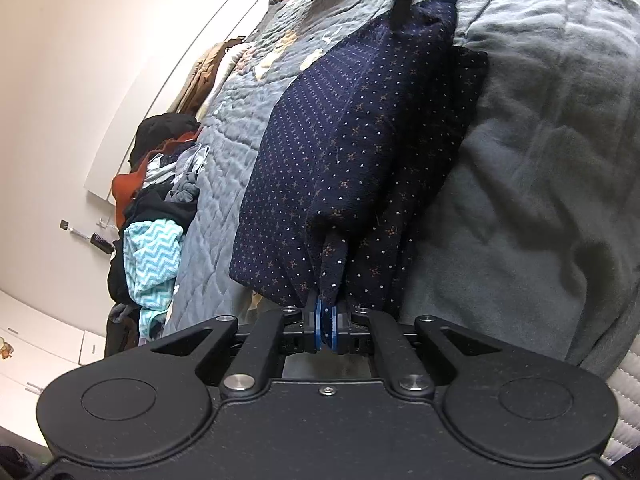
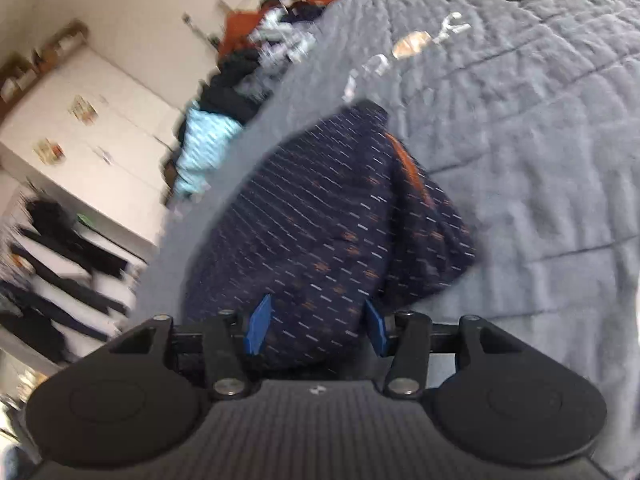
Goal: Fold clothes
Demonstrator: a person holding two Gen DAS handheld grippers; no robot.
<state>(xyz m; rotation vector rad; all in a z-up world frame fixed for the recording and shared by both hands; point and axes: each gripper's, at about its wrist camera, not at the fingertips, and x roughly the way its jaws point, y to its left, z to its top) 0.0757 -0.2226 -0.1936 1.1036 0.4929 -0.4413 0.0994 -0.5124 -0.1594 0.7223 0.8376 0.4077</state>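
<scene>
A navy garment point(image 1: 344, 140) with small white dots and orange crosses lies partly folded along the bed. My left gripper point(image 1: 325, 320) is shut on a pinched edge of it at the near end. In the right wrist view, which is blurred, the same navy garment point(image 2: 320, 232) sits bunched on the quilt with an orange lining point(image 2: 412, 172) showing at its right edge. My right gripper point(image 2: 317, 330) is open. Its blue pads point(image 2: 258, 328) stand well apart, and cloth lies between them without either pad pressing on it.
The bed carries a grey quilted cover point(image 1: 240, 120) and a grey fleece blanket point(image 1: 540, 160) to the right. A pile of mixed clothes point(image 1: 160, 200) with a turquoise zigzag towel point(image 1: 154, 256) hangs off the bed's left side. White cabinets point(image 2: 100, 120) stand beyond.
</scene>
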